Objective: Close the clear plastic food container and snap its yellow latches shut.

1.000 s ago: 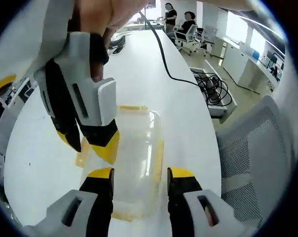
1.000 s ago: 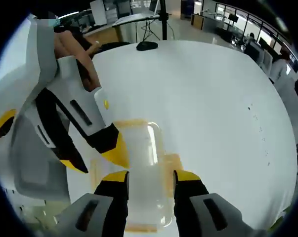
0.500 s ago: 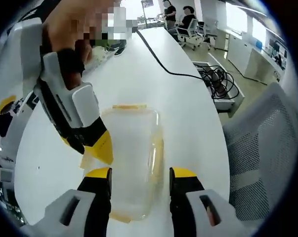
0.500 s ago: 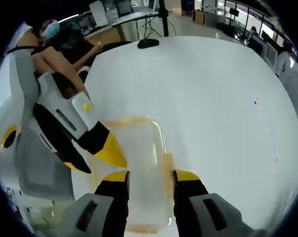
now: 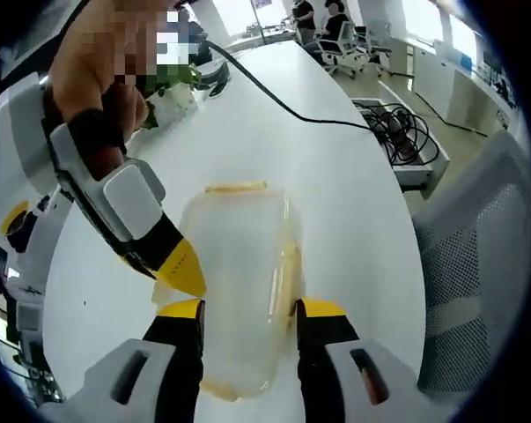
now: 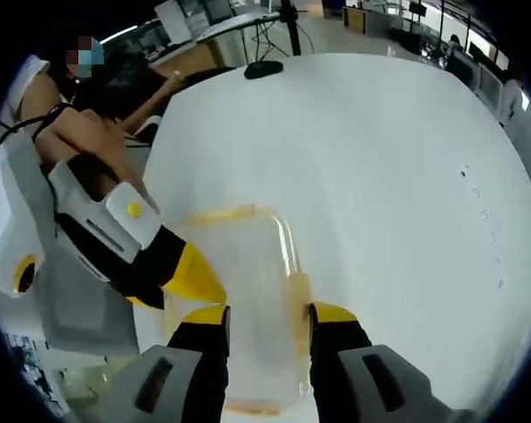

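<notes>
I can read no text, label, brand or number on anything in either gripper view here.

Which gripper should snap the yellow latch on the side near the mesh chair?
Probably the left gripper. That side latch lies right beside one of its open jaws, which straddle the clear container. The right gripper has its tips at the opposite long edge.

Opposed close views, shared container [image 5: 239,291]
</notes>
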